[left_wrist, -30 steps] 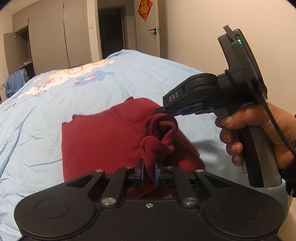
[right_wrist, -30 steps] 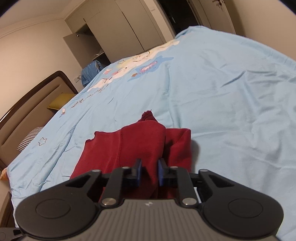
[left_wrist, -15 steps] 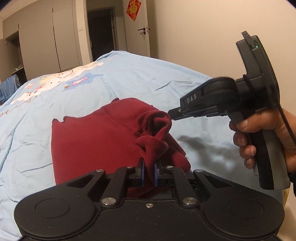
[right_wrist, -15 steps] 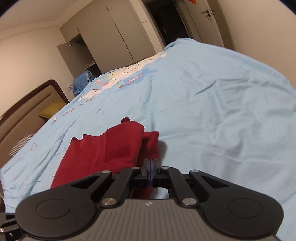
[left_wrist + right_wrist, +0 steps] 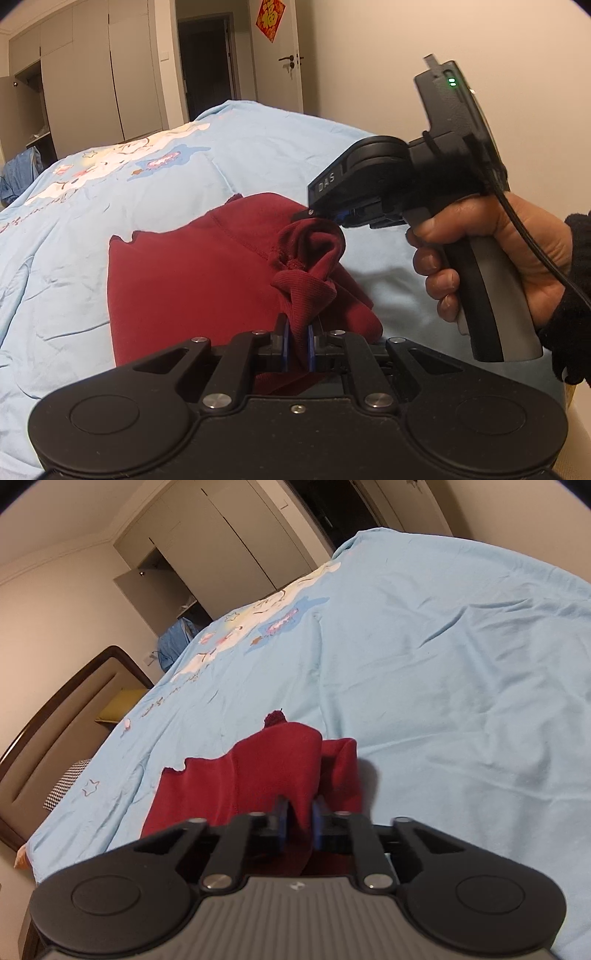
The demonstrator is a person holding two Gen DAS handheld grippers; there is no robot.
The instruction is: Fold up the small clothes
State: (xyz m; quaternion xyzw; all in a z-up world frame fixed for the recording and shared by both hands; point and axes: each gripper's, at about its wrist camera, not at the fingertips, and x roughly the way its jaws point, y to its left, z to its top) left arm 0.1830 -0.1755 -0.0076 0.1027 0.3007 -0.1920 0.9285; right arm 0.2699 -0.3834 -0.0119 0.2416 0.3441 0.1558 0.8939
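A dark red garment (image 5: 192,273) lies on the light blue bedspread (image 5: 92,206). My left gripper (image 5: 298,343) is shut on its ribbed near edge, which stands up in a bunched fold (image 5: 306,266). My right gripper (image 5: 325,218), held in a hand, comes in from the right and meets the top of that fold. In the right wrist view the right gripper (image 5: 300,821) has red cloth (image 5: 258,775) between its blue pads (image 5: 282,819) and is shut on it.
The bedspread (image 5: 424,672) has a cartoon print (image 5: 122,166) farther back. A wooden headboard (image 5: 55,716) and a checkered pillow (image 5: 64,779) are at left. Wardrobes (image 5: 85,81), a door (image 5: 280,55) and a blue heap (image 5: 18,173) stand beyond the bed.
My right gripper shut empty beside the garment half a second ago, then came back to the bunched fold and closed on the red cloth. My left gripper kept its hold throughout.
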